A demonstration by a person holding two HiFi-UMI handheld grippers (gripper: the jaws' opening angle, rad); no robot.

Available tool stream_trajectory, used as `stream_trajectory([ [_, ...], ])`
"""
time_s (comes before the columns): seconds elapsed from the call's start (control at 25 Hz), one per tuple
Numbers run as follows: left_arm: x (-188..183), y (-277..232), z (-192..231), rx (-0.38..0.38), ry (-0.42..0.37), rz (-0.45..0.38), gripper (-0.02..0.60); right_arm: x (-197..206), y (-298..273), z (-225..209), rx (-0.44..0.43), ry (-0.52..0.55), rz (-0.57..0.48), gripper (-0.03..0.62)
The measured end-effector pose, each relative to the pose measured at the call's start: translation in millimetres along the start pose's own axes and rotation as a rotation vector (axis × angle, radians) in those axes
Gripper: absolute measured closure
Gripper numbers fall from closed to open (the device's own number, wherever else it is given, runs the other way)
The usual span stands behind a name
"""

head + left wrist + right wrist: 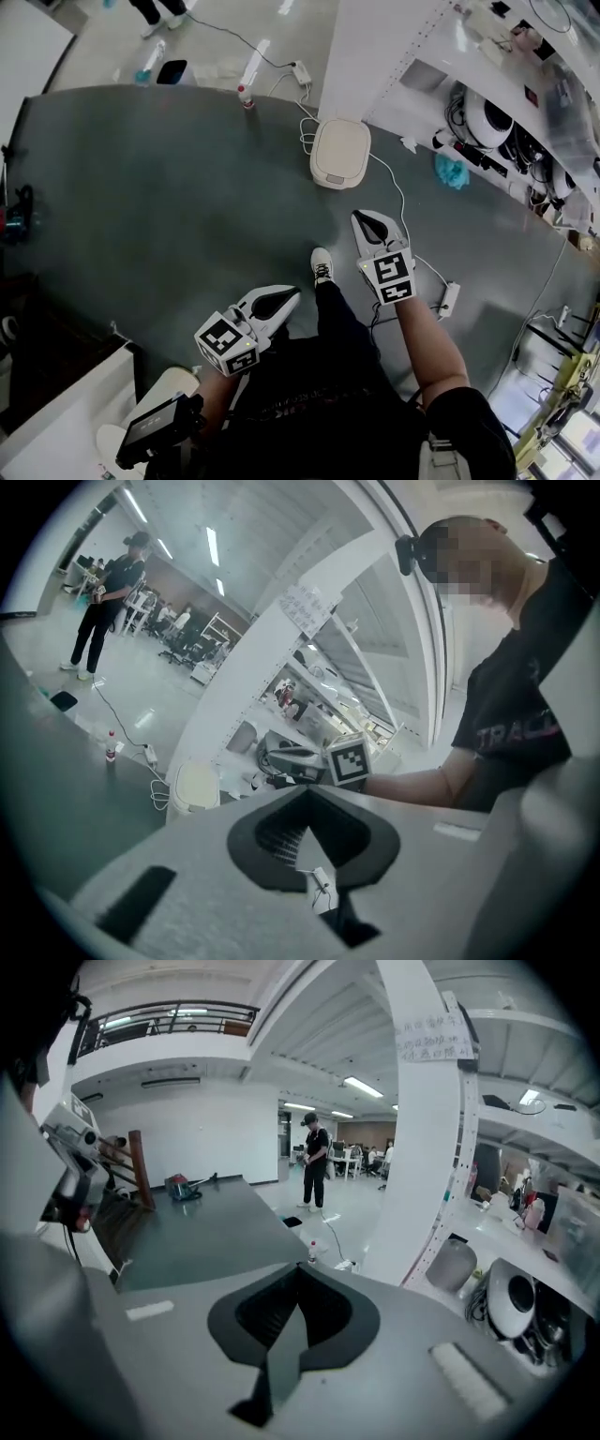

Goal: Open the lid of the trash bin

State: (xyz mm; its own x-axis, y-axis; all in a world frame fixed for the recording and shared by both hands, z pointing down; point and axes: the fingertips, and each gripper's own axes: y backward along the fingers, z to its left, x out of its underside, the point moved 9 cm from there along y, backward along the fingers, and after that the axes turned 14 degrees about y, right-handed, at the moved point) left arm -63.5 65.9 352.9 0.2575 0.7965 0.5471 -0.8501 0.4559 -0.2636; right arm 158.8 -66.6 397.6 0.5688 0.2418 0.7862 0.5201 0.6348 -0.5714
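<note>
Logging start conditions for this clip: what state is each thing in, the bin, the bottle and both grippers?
Bin: closed, upright, untouched.
Bottle: upright on the floor.
Left gripper: shut, empty.
Right gripper: shut, empty.

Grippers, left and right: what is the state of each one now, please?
Left gripper: closed, holding nothing.
Right gripper: closed, holding nothing.
</note>
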Motion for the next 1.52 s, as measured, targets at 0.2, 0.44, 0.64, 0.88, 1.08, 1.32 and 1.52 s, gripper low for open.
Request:
stream_trajectory([
  [0.2,-4,-20,14,-0.028,0.042,-0.01,0.583,27,-49,-19,-0.017,0.057,0.063,0.586],
  [0.44,3,-26,29,-0.059,0.091,-0.023,0.583,55,-101,-21,-0.055,0.173,0.146,0.585],
  [0.64,16,-24,40,-0.084,0.126,-0.027,0.583,82,-140,-20,-0.074,0.185,0.198,0.585],
  [0.88,32,-19,55,-0.116,0.168,-0.029,0.583,112,-177,-22,-0.048,0.186,0.257,0.586],
  [1.08,36,-22,70,-0.126,0.114,-0.027,0.583,133,-203,-16,-0.029,0.225,0.272,0.585],
  [1.32,44,-34,87,-0.1,0.022,0.022,0.583,159,-230,-4,-0.024,0.25,0.278,0.521],
  [1.52,60,-45,105,-0.068,0.046,0.054,0.583,193,-259,1,-0.026,0.286,0.343,0.508],
])
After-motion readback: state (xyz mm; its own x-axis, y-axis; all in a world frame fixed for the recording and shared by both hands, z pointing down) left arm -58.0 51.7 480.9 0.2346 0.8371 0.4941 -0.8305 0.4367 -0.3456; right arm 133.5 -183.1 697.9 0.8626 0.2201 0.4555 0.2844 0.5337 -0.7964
